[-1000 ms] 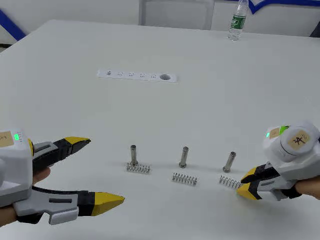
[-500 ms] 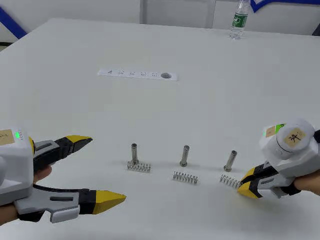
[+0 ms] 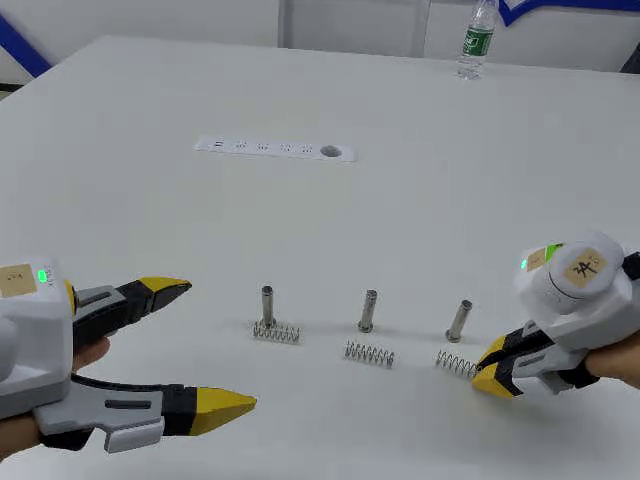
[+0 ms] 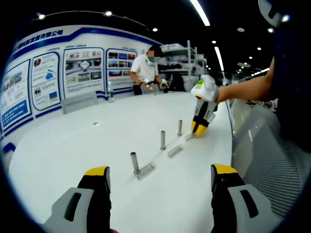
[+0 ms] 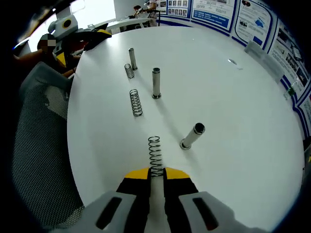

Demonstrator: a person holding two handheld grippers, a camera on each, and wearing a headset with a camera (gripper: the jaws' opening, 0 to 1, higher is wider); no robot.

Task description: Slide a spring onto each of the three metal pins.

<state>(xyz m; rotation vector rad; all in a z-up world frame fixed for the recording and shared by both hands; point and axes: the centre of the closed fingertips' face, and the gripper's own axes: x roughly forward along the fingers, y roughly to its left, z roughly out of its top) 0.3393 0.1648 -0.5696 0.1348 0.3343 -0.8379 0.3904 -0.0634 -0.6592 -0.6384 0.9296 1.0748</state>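
Right gripper view: the right gripper [image 5: 155, 177] has its jaws drawn almost together, pinching the near end of the nearest spring [image 5: 155, 154]. This spring lies flat on the white table [image 5: 233, 111] and runs straight ahead of the jaws. The nearest pin [image 5: 192, 136] stands just ahead and to the right of the tips, apart from the spring. Farther ahead lie the middle spring [image 5: 136, 102] and middle pin [image 5: 156, 83], then the farthest spring [image 5: 129, 71], which lies against the base of the farthest pin [image 5: 131, 58]. All three pins are bare.

Head view: the left gripper [image 3: 218, 345] has its jaws spread wide and holds nothing; its tips point at the farthest pin, well apart from it. Nothing lies between these jaws and the row. Well beyond the pins lie a power strip [image 3: 274, 150] and a water bottle [image 3: 477, 40].
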